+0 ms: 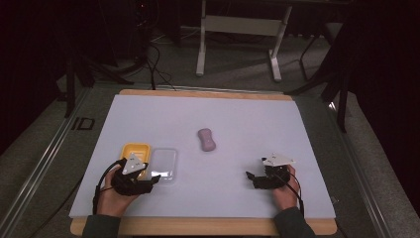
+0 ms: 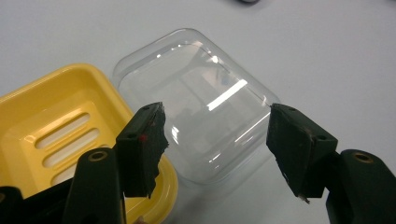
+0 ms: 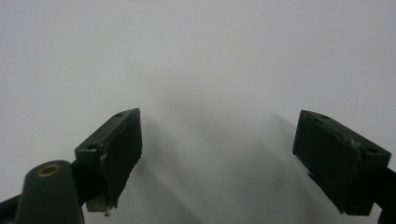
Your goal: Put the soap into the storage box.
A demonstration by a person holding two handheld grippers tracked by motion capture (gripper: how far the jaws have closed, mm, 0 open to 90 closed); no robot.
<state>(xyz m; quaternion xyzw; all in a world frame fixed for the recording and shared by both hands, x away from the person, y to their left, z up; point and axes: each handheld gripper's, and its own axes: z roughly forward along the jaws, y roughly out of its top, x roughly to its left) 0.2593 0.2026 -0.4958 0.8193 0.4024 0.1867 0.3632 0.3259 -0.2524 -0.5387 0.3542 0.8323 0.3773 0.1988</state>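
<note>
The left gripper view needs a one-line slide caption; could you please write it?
Open left gripper poised over a clear plastic lid lying beside a yellow soap dish.

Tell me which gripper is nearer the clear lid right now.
Left. The left gripper hovers right over the clear lid, jaws open astride it. The right gripper sits far off across the table, jaws open over bare surface.

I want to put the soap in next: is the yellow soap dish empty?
Empty as far as it shows: the yellow soap dish has bare slots; the pink soap lies apart on the table.
</note>
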